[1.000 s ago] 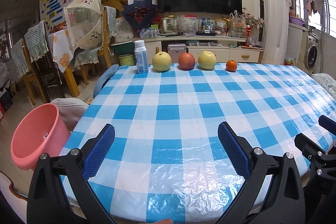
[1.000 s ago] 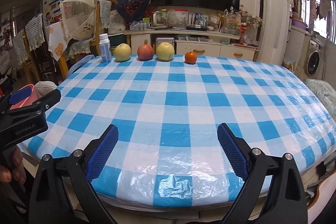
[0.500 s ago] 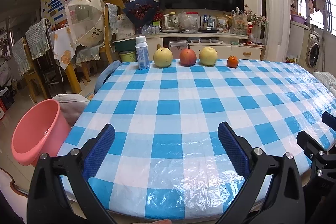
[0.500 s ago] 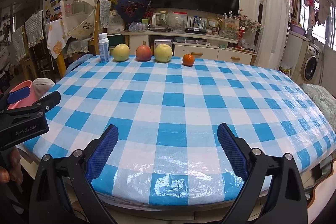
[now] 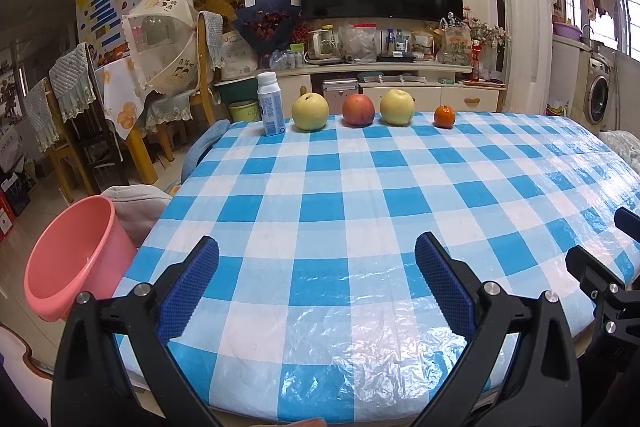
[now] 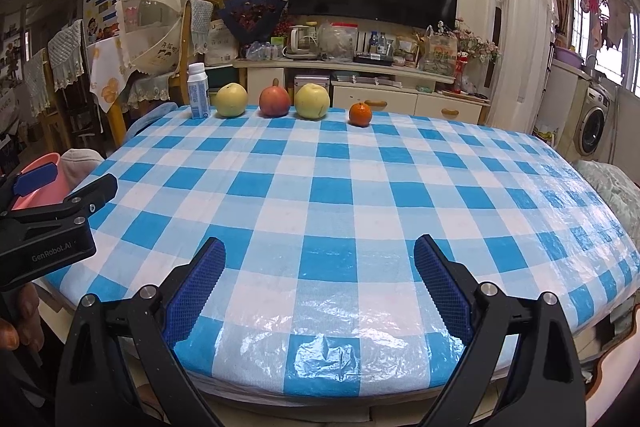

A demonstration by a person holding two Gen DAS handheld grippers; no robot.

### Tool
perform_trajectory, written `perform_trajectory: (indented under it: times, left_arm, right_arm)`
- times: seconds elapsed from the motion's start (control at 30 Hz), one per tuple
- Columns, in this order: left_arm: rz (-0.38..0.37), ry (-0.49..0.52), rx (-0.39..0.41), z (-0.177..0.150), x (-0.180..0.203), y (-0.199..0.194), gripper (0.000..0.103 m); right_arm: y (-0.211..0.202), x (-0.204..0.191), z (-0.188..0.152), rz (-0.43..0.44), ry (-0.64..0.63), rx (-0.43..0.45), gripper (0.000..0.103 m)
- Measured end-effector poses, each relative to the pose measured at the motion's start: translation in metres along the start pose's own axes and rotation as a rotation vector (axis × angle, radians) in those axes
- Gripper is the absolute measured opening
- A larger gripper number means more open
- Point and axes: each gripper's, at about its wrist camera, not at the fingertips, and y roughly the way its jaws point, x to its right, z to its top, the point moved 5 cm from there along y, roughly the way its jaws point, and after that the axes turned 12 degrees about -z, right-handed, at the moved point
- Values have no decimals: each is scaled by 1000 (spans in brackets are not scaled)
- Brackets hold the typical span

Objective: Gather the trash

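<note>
A white plastic bottle (image 5: 271, 104) (image 6: 198, 91) with a blue label stands upright at the table's far left edge. To its right sit a yellow pear (image 5: 310, 111) (image 6: 231, 100), a red apple (image 5: 358, 109) (image 6: 274, 101), a second yellow pear (image 5: 397, 107) (image 6: 312, 101) and a small orange (image 5: 444, 117) (image 6: 360, 114). A pink bin (image 5: 68, 259) (image 6: 38, 179) stands on the floor left of the table. My left gripper (image 5: 316, 281) and my right gripper (image 6: 318, 281) hover open over the near edge, nothing between their fingers.
The blue-and-white checked tablecloth (image 5: 360, 207) under clear plastic covers the table. Chairs (image 5: 72, 131) and a covered side table stand at the left. A TV cabinet (image 5: 380, 79) is behind, a washing machine (image 5: 598, 99) at the right. A hand (image 6: 16, 323) holds the left gripper.
Both views have tilted slightly upward and drawn back a little, so the table sits lower in frame. Nothing on the table has moved, and both grippers stay open.
</note>
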Motion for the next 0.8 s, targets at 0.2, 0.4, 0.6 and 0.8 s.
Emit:
perform_trajectory:
  times: [0.2,0.4,0.6,0.8]
  left_arm:
    - [-4,2,-7,0,0,1,99]
    - [14,21,-6,2,-2,6,99]
    - [20,36,-57,3,0,26,99]
    - [32,-56,-146,9,-11,62,99]
  right_arm:
    - [3,-3,4,7,-4,9,94]
    - [10,-8,5,16,-7,-2,94]
    - [26,-13,9,49,6,-28,94]
    - [68,-10,17,90,65,-126,94]
